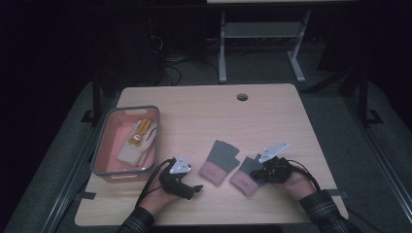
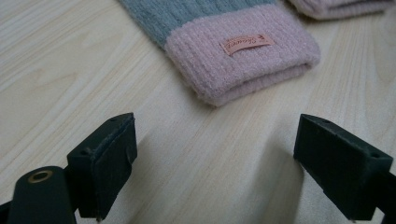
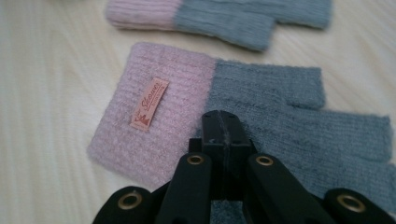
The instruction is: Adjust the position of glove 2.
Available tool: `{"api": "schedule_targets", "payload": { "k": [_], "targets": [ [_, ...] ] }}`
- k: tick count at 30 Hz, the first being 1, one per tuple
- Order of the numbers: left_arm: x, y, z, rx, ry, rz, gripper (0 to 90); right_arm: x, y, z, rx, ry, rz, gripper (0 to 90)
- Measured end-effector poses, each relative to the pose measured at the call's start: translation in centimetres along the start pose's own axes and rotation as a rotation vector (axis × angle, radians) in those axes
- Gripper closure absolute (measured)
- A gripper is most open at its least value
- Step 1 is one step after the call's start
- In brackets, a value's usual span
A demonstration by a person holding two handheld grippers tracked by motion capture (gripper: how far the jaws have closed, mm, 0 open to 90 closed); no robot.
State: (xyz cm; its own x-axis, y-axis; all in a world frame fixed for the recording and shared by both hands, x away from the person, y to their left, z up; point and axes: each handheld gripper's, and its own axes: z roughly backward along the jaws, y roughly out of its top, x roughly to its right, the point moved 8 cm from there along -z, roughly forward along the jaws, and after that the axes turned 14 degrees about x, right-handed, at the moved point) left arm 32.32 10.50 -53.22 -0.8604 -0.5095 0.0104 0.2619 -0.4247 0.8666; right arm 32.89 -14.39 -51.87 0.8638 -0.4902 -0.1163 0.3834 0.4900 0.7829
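Pale wood table point(image 1: 204, 111) in a dark room — left gripper point(image 2: 212, 163) agape, right gripper point(image 3: 223, 133) closed.

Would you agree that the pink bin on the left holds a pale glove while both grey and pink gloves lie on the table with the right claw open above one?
Not quite: the right claw is shut, jaws pressed together over the nearer glove, as the right gripper view shows. The rest stands: a pale glove in the pink bin, two grey and pink gloves on the table.
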Motion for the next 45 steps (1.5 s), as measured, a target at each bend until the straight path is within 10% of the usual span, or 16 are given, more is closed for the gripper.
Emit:
{"api": "schedule_targets", "payload": {
  "k": [13,25,34,45],
  "targets": [
    [-0.1,0.0,0.0,0.004,-0.002,0.014,12.6,-2.2,0.9,-1.3,0.005,0.054,0.051,88.8],
    [-1.1,4.0,-0.2,0.027,0.015,0.089,23.8,1.6,-0.4,1.9,0.082,-0.126,-0.053,50.7],
    [-3.3,5.4,-2.3,0.004,0.043,0.119,48.3,1.4,-1.6,3.1,0.091,-0.133,-0.076,53.8],
    [-3.5,4.8,-5.7,-0.053,0.019,0.163,54.4,0.2,-1.8,3.4,0.09,-0.082,-0.073,83.0]
  ]
}}
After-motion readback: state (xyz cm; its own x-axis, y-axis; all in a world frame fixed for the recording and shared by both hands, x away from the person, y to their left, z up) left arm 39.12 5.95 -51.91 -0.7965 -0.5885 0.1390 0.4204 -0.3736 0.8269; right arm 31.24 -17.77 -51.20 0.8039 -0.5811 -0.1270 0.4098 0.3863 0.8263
